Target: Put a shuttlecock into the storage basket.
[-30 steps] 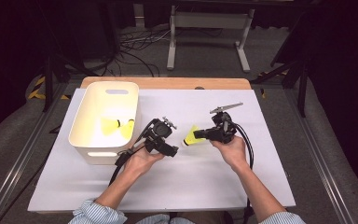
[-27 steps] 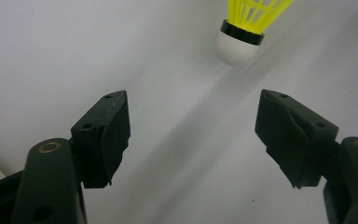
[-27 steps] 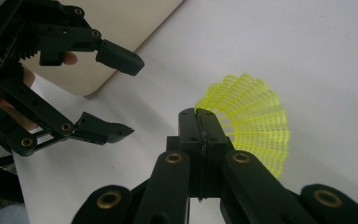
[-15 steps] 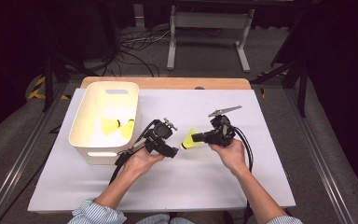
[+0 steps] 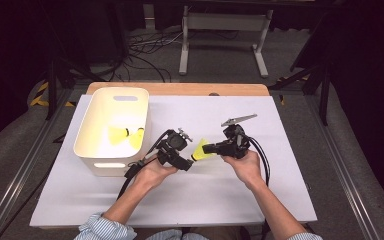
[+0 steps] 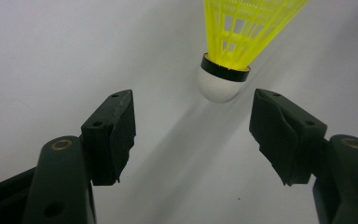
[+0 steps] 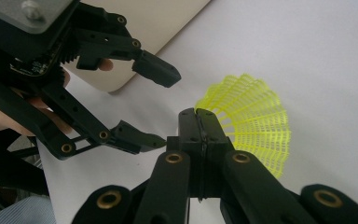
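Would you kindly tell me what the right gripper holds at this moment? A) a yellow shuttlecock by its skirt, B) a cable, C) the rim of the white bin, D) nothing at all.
A: the right gripper has its jaws pressed together on the mesh skirt of the yellow shuttlecock, whose cork points toward the open left gripper.
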Available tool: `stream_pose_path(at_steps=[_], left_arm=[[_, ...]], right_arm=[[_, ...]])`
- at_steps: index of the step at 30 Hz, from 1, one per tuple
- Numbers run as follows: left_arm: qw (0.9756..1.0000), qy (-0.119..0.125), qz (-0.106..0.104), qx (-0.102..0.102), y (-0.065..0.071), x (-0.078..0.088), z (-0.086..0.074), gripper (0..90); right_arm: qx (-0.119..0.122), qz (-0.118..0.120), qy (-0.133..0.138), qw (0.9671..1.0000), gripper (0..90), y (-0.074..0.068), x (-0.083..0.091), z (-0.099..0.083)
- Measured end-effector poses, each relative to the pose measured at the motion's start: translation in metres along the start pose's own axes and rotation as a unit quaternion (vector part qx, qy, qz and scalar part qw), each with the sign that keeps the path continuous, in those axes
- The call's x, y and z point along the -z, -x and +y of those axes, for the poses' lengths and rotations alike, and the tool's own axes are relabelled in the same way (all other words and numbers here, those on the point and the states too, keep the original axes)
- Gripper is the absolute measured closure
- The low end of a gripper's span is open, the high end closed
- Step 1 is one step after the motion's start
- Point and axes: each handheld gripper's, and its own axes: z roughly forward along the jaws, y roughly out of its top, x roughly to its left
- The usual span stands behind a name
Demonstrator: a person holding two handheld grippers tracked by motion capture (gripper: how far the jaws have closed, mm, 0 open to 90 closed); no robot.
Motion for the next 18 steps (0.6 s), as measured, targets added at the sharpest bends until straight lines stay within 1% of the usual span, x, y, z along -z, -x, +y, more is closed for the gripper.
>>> stream_pose_path(at_steps=[4,10,12,15,18], left_arm=[[0.9999,0.002,-0.010,0.002,-0.0001,-0.0022,0.0006,33.3],[0.9999,0.003,-0.014,0.002,-0.0006,-0.0036,0.0009,35.2],[0.9998,0.002,-0.018,0.000,-0.0005,-0.0045,0.0011,36.4],[0.9998,0.003,-0.017,0.001,0.0002,-0.0058,0.0014,36.9],[0.9998,0.003,-0.019,0.000,0.0000,-0.0066,0.0013,38.8]], right_arm=[[-0.001,0.008,0.003,1.0000,90.0,-0.0025,-0.0003,0.0000],[-0.001,0.015,0.006,0.9999,90.0,-0.0040,-0.0004,0.0001],[-0.002,0.023,0.009,0.9997,90.0,-0.0056,-0.0006,0.0002],[-0.002,0.030,0.011,0.9995,90.0,-0.0077,-0.0010,0.0005],[-0.001,0.033,0.012,0.9994,90.0,-0.0089,-0.0011,0.0007]])
